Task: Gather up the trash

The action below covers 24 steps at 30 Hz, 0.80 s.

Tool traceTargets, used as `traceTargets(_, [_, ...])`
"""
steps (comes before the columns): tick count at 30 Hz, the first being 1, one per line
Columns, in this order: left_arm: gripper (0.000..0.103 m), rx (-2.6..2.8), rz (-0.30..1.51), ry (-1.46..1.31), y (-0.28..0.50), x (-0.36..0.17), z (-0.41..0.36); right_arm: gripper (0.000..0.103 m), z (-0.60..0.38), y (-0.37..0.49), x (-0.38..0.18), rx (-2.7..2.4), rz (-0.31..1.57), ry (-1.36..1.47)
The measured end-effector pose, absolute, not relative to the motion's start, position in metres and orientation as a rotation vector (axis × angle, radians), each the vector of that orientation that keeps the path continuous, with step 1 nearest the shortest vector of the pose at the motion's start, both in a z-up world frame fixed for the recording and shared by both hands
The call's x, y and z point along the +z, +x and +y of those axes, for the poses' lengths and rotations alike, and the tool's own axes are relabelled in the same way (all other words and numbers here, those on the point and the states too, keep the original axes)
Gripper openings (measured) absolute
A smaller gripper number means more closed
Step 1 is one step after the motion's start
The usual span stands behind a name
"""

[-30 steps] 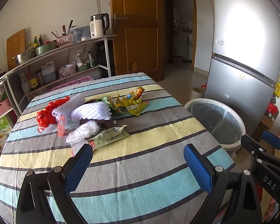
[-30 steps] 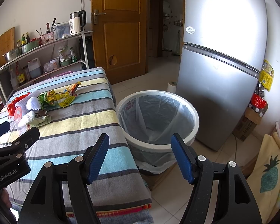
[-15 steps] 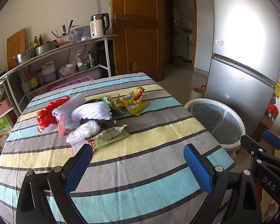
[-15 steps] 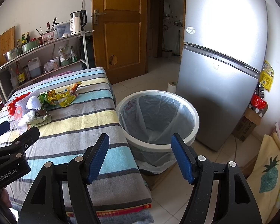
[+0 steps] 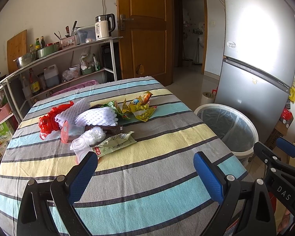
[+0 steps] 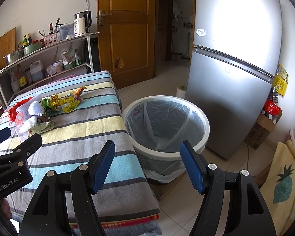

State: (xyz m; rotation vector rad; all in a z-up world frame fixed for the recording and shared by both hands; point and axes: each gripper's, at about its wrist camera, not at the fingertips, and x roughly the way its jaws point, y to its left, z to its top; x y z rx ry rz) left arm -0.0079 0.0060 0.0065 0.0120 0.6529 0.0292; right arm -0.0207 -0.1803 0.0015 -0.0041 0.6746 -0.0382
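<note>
L tongs wide open, nothing between the blue pads, hovering over the near part of the striped surface. R tongs also wide open & empty, off the surface's right edge, w/ the bin just ahead of them.

Trash sits in a loose pile toward the far-left of the surface: green wrapper nearest the L tongs, clear plastic wad touching it on the left, white foam net behind, red bag at the far left, yellow snack packets at the right end of the pile. A red-lidded cup lies tipped between bag & wad.

Bin is on the floor beside the surface's right side, lined w/ a clear bag; fridge just behind it. Shelf w/ kettle along the far wall, door next to it.
</note>
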Motion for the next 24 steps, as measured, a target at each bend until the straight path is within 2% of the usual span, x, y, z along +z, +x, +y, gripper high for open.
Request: traceTargets(24, [0.099, 0.070, 0.644, 0.015, -0.013, 0.012, 0.026, 0.069, -0.176, -0.016, 0.005, -0.009, 0.666, -0.002])
